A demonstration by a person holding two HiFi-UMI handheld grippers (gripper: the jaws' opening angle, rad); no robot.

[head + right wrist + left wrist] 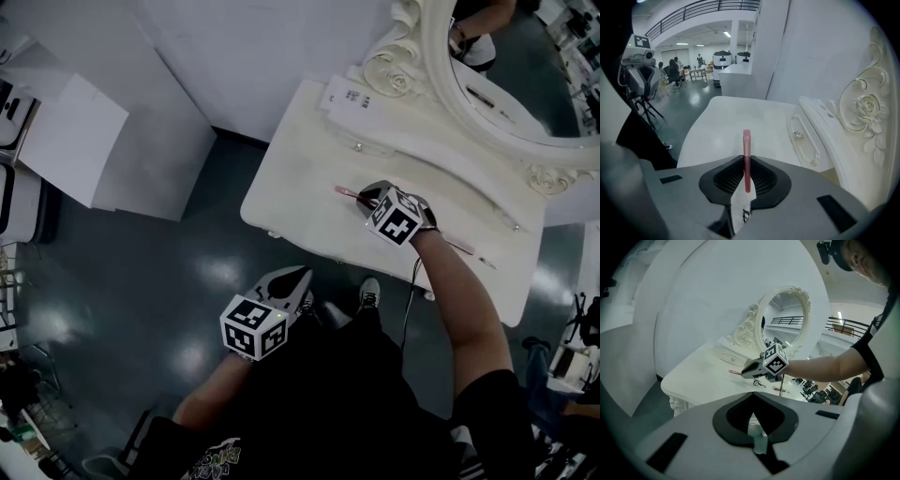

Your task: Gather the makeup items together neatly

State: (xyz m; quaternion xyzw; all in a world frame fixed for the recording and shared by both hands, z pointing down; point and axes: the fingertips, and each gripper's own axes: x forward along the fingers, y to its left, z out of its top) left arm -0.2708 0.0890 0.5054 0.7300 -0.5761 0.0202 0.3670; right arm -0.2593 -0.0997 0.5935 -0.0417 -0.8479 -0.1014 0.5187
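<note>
A thin pink makeup stick [345,191] pokes out of my right gripper [367,200], which is shut on it just above the white vanity table [300,178]. In the right gripper view the pink stick [746,140] stands upright between the pads, over the bare tabletop [740,117]. My left gripper [300,278] hangs over the floor in front of the table's edge, jaws together and holding nothing. From the left gripper view, the right gripper [746,371] and the stick's tip [733,372] show above the table. Another thin pinkish item [461,247] lies on the table, right of my right hand.
An ornate oval mirror [506,66] rises at the back of the table, with a drawer front and knobs [799,136] below it. A white box [75,141] stands on the dark floor at the left. A shoe [369,294] and a cable [410,300] are beneath the table's front edge.
</note>
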